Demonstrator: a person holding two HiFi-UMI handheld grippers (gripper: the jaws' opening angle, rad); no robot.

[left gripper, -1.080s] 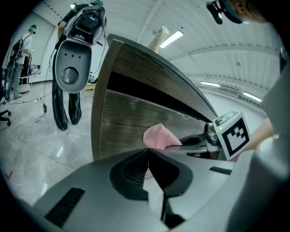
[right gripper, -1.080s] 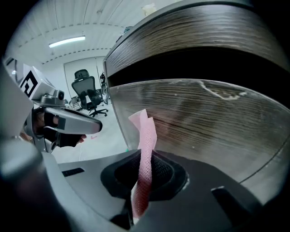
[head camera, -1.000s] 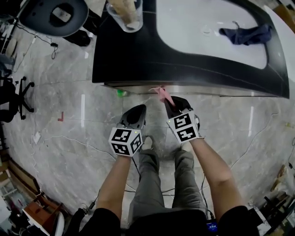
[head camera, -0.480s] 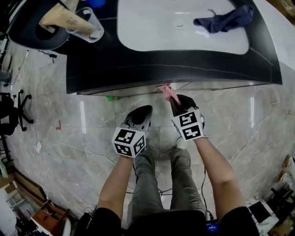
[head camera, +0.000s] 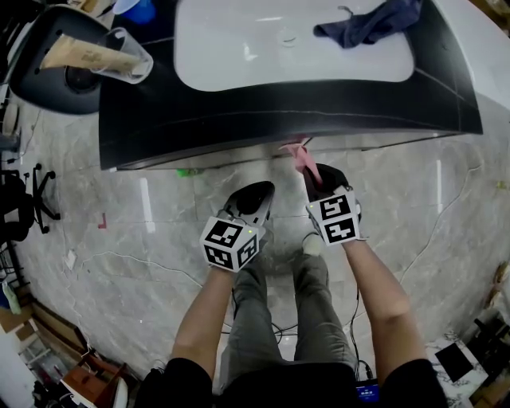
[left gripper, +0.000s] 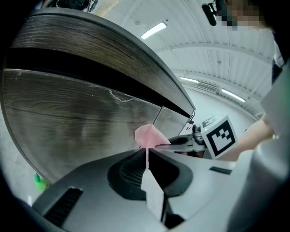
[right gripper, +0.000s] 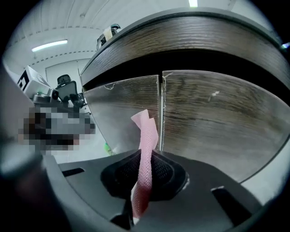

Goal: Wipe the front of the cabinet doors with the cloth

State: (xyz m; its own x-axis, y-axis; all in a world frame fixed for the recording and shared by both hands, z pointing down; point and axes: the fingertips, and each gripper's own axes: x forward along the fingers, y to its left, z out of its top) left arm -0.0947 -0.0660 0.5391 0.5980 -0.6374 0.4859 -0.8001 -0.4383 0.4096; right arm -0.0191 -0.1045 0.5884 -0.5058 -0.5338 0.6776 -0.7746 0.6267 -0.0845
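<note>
**Q:** Right gripper view first, please. What is that tool doing?

**A:** My right gripper (right gripper: 145,156) is clenched on the pink cloth (right gripper: 146,136). A narrow strip of it stands up out of the closed jaws and curls over at the top. Just beyond it are the cabinet doors (right gripper: 213,118), wood-grained under the dark counter overhang. The cloth's tip lines up with the vertical seam (right gripper: 161,113) between them. I can't tell whether the fabric is actually touching the wood.

**Q:** And the other hand?

**A:** My left gripper (left gripper: 147,154) has its jaws pressed together with nothing in them. It sits just left of the right one and a little nearer to me, pointing at the left door.

**Q:** So which step are we in?

**A:** I'd call it the approach, or the very start of the first stroke. Little cloth sticks out past the jaws, so I judge the wiping surface to be small.

**Q:** What does the next move need?

**A:** I'd push forward until the strip flattens against the door, then sweep sideways across the panel, watching that the hard jaw tips don't scrape the wood.

**Q:** Anything else around?

**A:** Farther off, a dark blue rag (head camera: 366,22) lies at the right of the white sink (head camera: 239,56) on top. A small green object (head camera: 185,171) sits on the floor to the left.
</note>
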